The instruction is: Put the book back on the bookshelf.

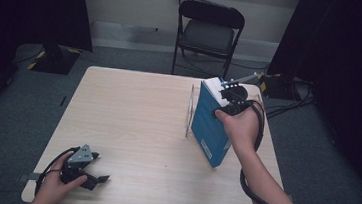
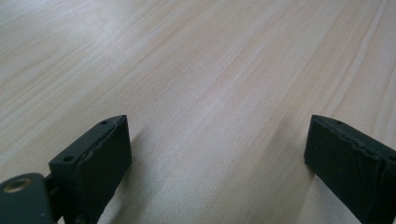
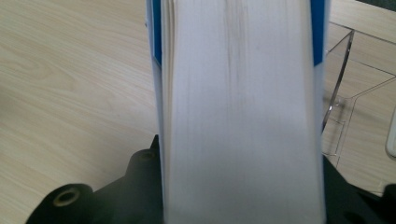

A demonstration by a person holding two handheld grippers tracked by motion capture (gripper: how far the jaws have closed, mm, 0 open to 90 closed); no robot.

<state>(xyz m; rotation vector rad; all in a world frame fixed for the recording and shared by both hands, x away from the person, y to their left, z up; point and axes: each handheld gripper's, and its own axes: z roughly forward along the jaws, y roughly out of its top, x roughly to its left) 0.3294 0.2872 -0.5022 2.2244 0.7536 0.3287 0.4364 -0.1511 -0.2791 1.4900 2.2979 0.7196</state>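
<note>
One thick blue-covered book with white page edges point(image 1: 210, 125) is in play, clamped by the right gripper point(image 1: 230, 99) across its thickness: in the right gripper view both covers sit flush against the black jaws, with the page block point(image 3: 243, 116) between them. The book is upright but tilted, near the right edge of the light wooden table point(image 1: 132, 122), lower corner seemingly on or just above the surface; contact isn't clear. It's just beside the clear acrylic book stand point(image 1: 191, 110), whose panels also appear past the book in the right gripper view point(image 3: 343, 98).

Left gripper point(image 1: 87, 171) is parked near the front-left corner of the table, jaws spread wide with nothing between them, only bare wood grain point(image 2: 210, 93) ahead.

Progress, my read: pick is done and grip looks secure. Book looks about halfway into placement, beside the stand but not yet squared up inside it. Remaining: straighten it, seat it against the stand, release.

Black folding chair point(image 1: 210, 32) behind the far edge isn't involved.
</note>
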